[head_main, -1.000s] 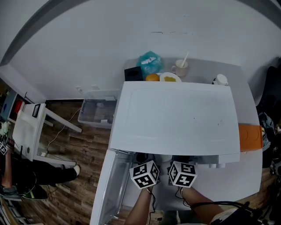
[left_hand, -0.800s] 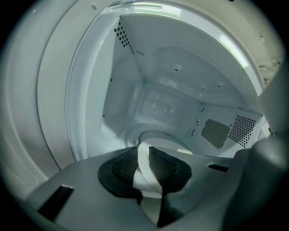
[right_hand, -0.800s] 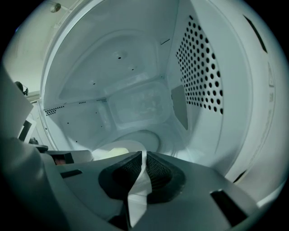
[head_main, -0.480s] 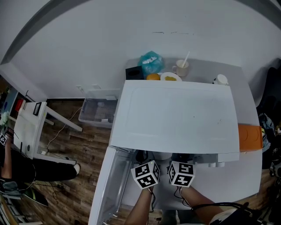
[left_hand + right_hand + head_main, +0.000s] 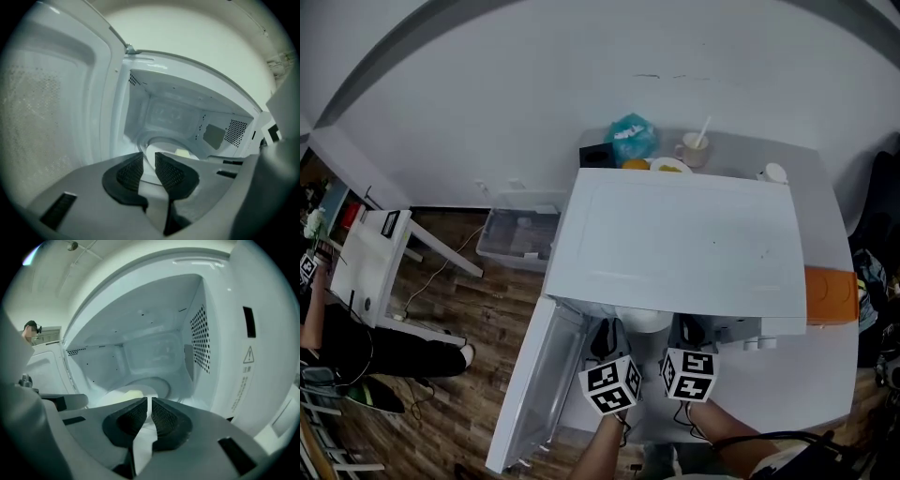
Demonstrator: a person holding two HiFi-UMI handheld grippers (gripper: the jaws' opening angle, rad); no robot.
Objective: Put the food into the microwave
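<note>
The white microwave (image 5: 675,244) stands on a grey table with its door (image 5: 534,384) swung open to the left. A white plate (image 5: 645,321) with pale yellow food (image 5: 180,152) sits at the mouth of the cavity, between my two grippers. My left gripper (image 5: 607,330) is shut on the plate's left rim, its jaws (image 5: 149,159) a narrow gap apart around the white edge. My right gripper (image 5: 691,328) is shut on the right rim (image 5: 149,401). In the right gripper view the food (image 5: 129,394) lies just past the jaws, with the turntable (image 5: 157,383) behind it.
Behind the microwave stand a teal bag (image 5: 630,139), an orange (image 5: 635,164), a small plate (image 5: 668,167), a cup with a spoon (image 5: 696,148) and a black box (image 5: 595,155). An orange object (image 5: 830,295) lies at the microwave's right. A plastic bin (image 5: 520,239) sits on the wooden floor.
The head view has shifted. Both grippers' black jaws and the plate now show in front of the microwave's top edge, where before only the marker cubes showed.
</note>
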